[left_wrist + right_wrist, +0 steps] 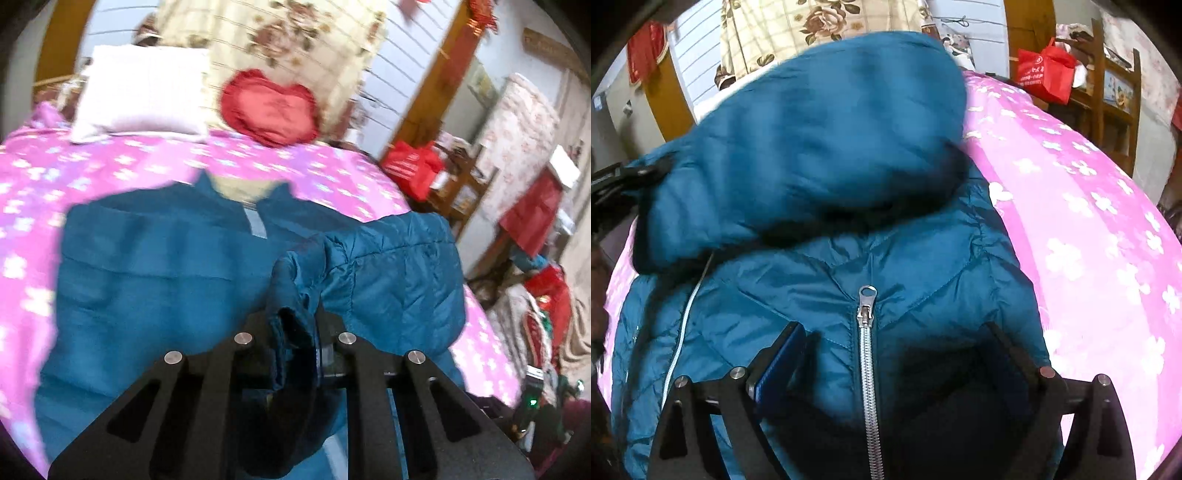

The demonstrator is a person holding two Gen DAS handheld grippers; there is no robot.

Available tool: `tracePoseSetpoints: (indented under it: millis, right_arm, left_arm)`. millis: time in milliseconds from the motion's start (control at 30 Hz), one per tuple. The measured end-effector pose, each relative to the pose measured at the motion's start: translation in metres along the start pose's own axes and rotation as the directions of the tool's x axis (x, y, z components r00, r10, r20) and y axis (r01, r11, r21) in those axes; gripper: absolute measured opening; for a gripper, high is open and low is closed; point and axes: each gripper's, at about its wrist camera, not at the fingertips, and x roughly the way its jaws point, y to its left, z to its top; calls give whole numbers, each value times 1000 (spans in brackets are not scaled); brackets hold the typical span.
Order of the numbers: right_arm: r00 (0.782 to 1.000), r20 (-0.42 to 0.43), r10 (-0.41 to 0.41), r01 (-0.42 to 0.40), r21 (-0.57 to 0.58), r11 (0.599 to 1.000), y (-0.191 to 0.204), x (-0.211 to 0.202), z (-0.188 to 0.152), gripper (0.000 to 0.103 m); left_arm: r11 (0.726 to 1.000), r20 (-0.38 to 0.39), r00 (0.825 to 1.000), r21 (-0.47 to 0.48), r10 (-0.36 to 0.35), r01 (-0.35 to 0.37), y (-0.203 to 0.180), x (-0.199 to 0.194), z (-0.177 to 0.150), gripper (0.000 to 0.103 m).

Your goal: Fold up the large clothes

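Observation:
A teal quilted jacket [147,258] lies spread on a bed, collar toward the pillows. My left gripper [295,321] is shut on the bunched cuff end of one sleeve [399,266], which is lifted and arched over the jacket body. In the right wrist view the same sleeve [812,147] hangs across the upper chest, and the left gripper [624,177] holds its end at the left edge. My right gripper [892,332] stands open over the jacket front [923,280]. Its fingers straddle the silver zip [866,332] without pinching any fabric.
The bed has a pink flowered sheet [110,162] [1089,221]. A white pillow [140,92] and a red heart cushion [269,107] lie at its head. Beyond the bed's right side stand a red bag [1045,70] and wooden furniture [1108,96].

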Motion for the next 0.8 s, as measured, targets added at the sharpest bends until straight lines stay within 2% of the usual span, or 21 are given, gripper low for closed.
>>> tracePoseSetpoints:
  millis: [167, 300, 400, 467, 533, 567, 633, 667, 700, 733, 767, 800]
  right_arm:
    - [1000, -9, -17, 17, -14, 1000, 7, 5, 3, 93]
    - [1000, -13, -22, 22, -20, 1000, 11, 6, 1, 93]
    - [1000, -15, -25, 25, -28, 999, 13, 7, -1, 93]
    - [1000, -14, -23, 23, -26, 999, 13, 6, -1, 93]
    - [1000, -12, -20, 20, -23, 1000, 12, 6, -1, 93]
    - [1000, -12, -18, 17, -22, 1000, 12, 5, -1, 93]
    - [1000, -11, -15, 15, -21, 1000, 11, 5, -1, 93]
    - [1000, -11, -14, 14, -21, 1000, 10, 5, -1, 93]
    - [1000, -10, -13, 13, -19, 1000, 9, 5, -1, 93]
    - [1000, -8, -11, 11, -17, 1000, 9, 5, 0, 93]
    - [1000, -4, -9, 9, -15, 1000, 9, 4, 1, 93]
    - [1000, -3, -6, 6, -13, 1000, 8, 4, 1, 93]
  left_arm:
    - [994, -28, 996, -65, 89, -91, 66, -8, 10, 13]
    - [983, -57, 983, -54, 174, -177, 99, 5, 7, 16]
    - [971, -77, 974, -96, 212, -219, 113, 12, 2, 38]
    - [960, -50, 970, -138, 240, -244, 117, 7, 0, 57]
    - [947, 11, 961, -172, 276, -270, 119, -7, 1, 59]
    - [936, 56, 948, -185, 313, -298, 117, -18, 2, 59]
    - [908, 175, 905, -240, 388, -343, 111, -48, 3, 61]
    - [903, 209, 895, -270, 393, -334, 107, -58, 0, 64]
    - [902, 227, 893, -291, 389, -319, 103, -64, -4, 66]
    - [907, 235, 898, -299, 371, -296, 94, -66, -11, 70]
    - [916, 227, 908, -285, 352, -284, 87, -64, -15, 70]
    - [930, 191, 927, -241, 324, -276, 76, -53, -21, 70]
